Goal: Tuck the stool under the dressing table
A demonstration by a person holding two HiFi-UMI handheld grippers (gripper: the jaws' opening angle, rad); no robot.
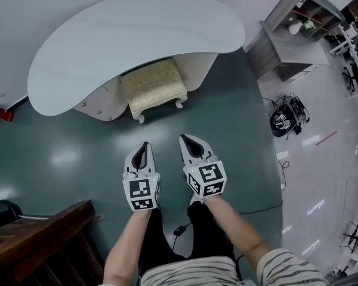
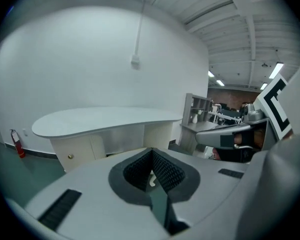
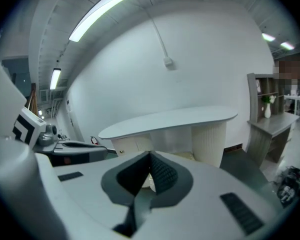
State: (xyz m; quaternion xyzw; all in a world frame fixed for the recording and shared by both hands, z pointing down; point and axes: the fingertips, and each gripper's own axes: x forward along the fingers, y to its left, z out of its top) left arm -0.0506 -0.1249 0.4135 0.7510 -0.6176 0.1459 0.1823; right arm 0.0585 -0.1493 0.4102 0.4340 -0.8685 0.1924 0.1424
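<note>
The stool [image 1: 154, 89] sits in the curved recess of the desk [image 1: 131, 37], between its two ribbed cream pedestals. Its back part is under the top, while its front edge and two curled white front legs show just beyond the rim. Its cushion is squarish, padded and covered in a pale gold patterned fabric. The desk top is a smooth, matt white slab shaped like a kidney bean, and it stands against a plain white wall [image 2: 80, 59]. The floor [image 1: 227, 136] is dark green and glossy, and nothing lies on it between the stool and the grippers. The left gripper [image 1: 145, 145] and right gripper [image 1: 184, 138] hang side by side, well apart from the stool and pointing towards it. Each has its fingers pressed together on nothing, and the ribbed black pads meet at the tips in both gripper views [image 2: 151, 150] [image 3: 150, 154]. A red fire extinguisher [image 1: 0, 113] lies at the foot of the wall to the left. To the right is a grey shelf unit [image 1: 298, 34] holding a white vase [image 1: 295, 27], with a tangle of black cables [image 1: 284, 119] on the paler floor below it. Dark brown wooden furniture [image 1: 42, 243] fills the lower left corner.
</note>
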